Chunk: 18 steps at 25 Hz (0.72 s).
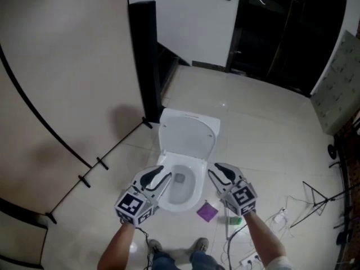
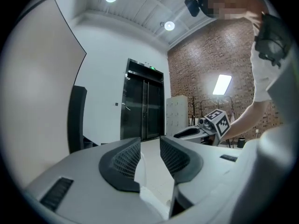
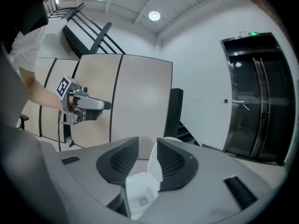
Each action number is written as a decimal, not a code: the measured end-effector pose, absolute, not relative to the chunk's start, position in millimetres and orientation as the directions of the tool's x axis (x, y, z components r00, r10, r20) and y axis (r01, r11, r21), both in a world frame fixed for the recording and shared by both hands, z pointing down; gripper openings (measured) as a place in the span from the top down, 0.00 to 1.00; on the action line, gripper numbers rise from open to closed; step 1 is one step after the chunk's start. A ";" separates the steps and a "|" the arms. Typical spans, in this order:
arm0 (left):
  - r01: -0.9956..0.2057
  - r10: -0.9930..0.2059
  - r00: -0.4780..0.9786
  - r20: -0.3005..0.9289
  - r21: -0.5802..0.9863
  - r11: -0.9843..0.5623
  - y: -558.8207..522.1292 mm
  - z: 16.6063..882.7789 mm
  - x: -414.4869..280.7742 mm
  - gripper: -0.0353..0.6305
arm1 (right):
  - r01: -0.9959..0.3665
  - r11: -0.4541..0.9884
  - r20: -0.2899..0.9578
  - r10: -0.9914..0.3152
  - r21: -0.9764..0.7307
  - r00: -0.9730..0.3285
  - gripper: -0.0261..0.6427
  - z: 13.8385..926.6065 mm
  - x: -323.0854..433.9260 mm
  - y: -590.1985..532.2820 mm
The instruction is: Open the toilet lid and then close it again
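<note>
Half seems done: the toilet lid [image 1: 188,136] stands raised. Flanking the toilet bowl [image 1: 198,181], the left gripper [image 1: 166,172] and right gripper [image 1: 214,169] gape empty; closing remains.

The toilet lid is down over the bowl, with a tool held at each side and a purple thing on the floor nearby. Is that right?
Not quite. The head view shows the toilet lid raised and the bowl uncovered. The rest holds: the left tool and right tool flank the bowl, and the purple thing lies on the floor nearby.
</note>
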<state>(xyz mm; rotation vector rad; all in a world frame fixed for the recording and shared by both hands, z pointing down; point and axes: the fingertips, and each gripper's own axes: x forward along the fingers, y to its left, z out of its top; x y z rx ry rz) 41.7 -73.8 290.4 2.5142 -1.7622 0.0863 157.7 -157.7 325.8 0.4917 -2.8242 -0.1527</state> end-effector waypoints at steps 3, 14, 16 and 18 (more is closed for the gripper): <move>-0.943 -0.932 0.334 0.139 0.056 -0.329 -30.1 306.6 59.8 0.76 | -0.359 0.929 0.262 -0.370 0.090 -0.891 0.79 330.8 177.9 -112.1; -0.930 -0.932 0.353 0.085 0.134 -0.341 59.8 276.0 77.4 0.76 | -0.306 0.951 0.159 -0.308 0.036 -0.938 0.79 287.8 221.6 -11.4; -0.930 -0.931 0.356 0.077 0.124 -0.345 55.3 271.4 77.1 0.76 | -0.310 0.950 0.142 -0.310 0.022 -0.940 0.79 281.9 220.4 -12.8; -0.931 -0.932 0.357 0.068 0.110 -0.348 52.7 266.8 78.9 0.76 | -0.309 0.951 0.137 -0.309 0.023 -0.941 0.79 277.8 218.2 -12.4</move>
